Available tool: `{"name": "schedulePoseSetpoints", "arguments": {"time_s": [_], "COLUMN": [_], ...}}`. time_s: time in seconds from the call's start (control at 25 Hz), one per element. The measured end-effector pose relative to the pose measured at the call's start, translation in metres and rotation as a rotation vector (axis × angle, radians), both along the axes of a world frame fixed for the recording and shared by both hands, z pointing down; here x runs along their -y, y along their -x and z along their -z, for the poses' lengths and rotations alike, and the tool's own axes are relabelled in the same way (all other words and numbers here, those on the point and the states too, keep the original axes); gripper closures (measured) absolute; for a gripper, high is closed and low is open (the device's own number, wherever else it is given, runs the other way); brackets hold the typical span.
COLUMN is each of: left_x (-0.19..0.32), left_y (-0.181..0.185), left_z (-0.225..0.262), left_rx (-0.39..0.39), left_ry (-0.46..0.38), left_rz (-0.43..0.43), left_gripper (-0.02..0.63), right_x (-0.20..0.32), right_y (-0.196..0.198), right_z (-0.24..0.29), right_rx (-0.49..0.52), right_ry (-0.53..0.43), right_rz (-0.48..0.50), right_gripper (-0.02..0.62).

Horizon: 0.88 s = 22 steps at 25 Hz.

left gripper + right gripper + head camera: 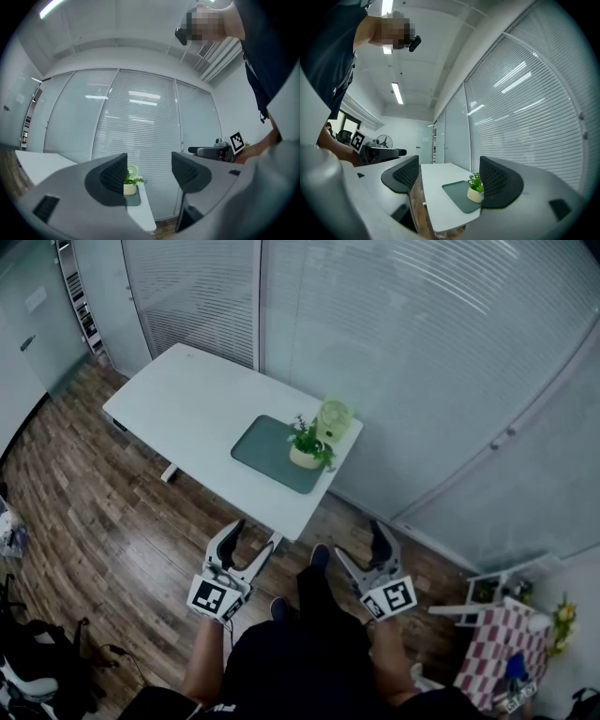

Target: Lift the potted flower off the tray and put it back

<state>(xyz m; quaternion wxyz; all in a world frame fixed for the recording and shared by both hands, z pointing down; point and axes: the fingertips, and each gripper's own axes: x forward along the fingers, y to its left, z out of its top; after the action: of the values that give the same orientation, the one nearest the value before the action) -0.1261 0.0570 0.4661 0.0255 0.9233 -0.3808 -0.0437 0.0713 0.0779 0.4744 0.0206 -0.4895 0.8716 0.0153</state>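
Note:
A small potted flower [307, 448] with green leaves in a cream pot stands on the right part of a dark green tray [267, 451], which lies at the near right end of a white table [187, 404]. Both grippers hang well short of the table, over the wooden floor. My left gripper [247, 540] is open and holds nothing. My right gripper [362, 542] is open too, with nothing between its jaws. The left gripper view shows the pot [130, 186] and tray [134, 199] far off past the left jaw. In the right gripper view the pot [475, 193] sits on the tray [459, 194].
A pale green round object [334, 417] stands behind the pot near the table's edge. Glass walls with blinds run behind the table. A white stool [487, 596] and a red checkered cloth [497, 652] are at the right. The person's legs are below.

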Motion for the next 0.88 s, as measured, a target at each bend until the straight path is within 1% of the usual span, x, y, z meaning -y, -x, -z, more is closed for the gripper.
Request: {"name": "schedulePoseSetpoints", "arguments": {"time_s": [0.16,0.52,0.72,0.88], "left_x": [-0.004,0.005,0.016,0.028], "left_y": [-0.003,-0.005,-0.014,-0.019], "left_z": [-0.004,-0.01,-0.008,-0.011], "left_rx": [0.0,0.027,0.005,0.02], "left_ry": [0.006,0.005,0.016,0.02], "left_rz": [-0.002,-0.005,-0.026,-0.028], "left_gripper": [0.331,0.331,0.331,0.331], "right_x": [-0.004,-0.002,0.012,0.028], "right_y": [-0.004,-0.009,-0.015,-0.022], "right_z": [-0.005,-0.008,-0.013,-0.015], "right_rx": [-0.011,0.017,0.006,0.011], "right_ry": [0.002,0.001,-0.004,0.0], "right_rz": [-0.006,-0.01,-0.016,-0.028], "right_gripper": [0.224,0.224,0.224,0.224]}}
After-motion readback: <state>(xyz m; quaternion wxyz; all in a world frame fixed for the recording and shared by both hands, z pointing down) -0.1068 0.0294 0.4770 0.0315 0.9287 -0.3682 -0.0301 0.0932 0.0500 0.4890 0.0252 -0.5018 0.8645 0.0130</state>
